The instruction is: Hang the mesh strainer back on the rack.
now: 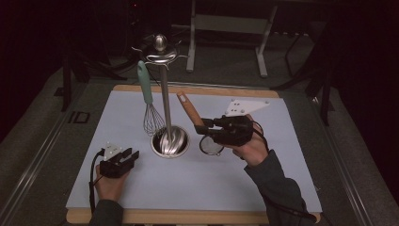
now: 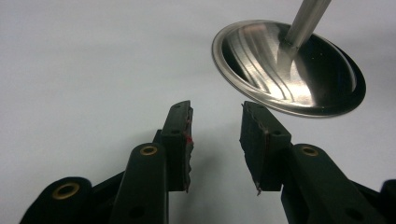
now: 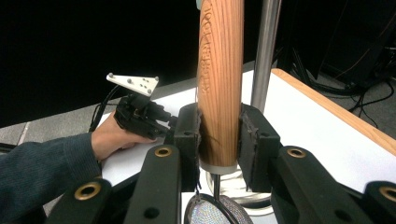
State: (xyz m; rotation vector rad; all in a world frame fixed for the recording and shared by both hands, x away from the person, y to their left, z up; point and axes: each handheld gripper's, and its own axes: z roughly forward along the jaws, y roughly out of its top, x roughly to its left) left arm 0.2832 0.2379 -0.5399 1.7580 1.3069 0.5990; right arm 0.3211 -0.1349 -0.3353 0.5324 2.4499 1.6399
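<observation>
A small mesh strainer [image 1: 211, 146] with a wooden handle [image 1: 189, 108] is held up off the table, handle pointing up and back. My right gripper [image 1: 202, 128] is shut on that handle [image 3: 220, 84] near its lower end, and the mesh bowl [image 3: 212, 212] hangs just below the jaws. Left of it stands a steel utensil stand [image 1: 163, 94] on a round base [image 1: 170, 141]. A whisk [image 1: 147, 99] with a teal handle hangs from the stand's top. My left gripper [image 1: 131, 155] rests low on the mat, left of the base [image 2: 289, 70]. Its jaws stand open with nothing between them [image 2: 215, 128].
A pale blue mat [image 1: 263, 165] covers a wooden table. The stand's pole [image 3: 265, 51] rises right behind the wooden handle. The left hand and its gripper [image 3: 140, 114] lie beyond. Dark floor and metal frame legs [image 1: 263, 47] lie past the table's far edge.
</observation>
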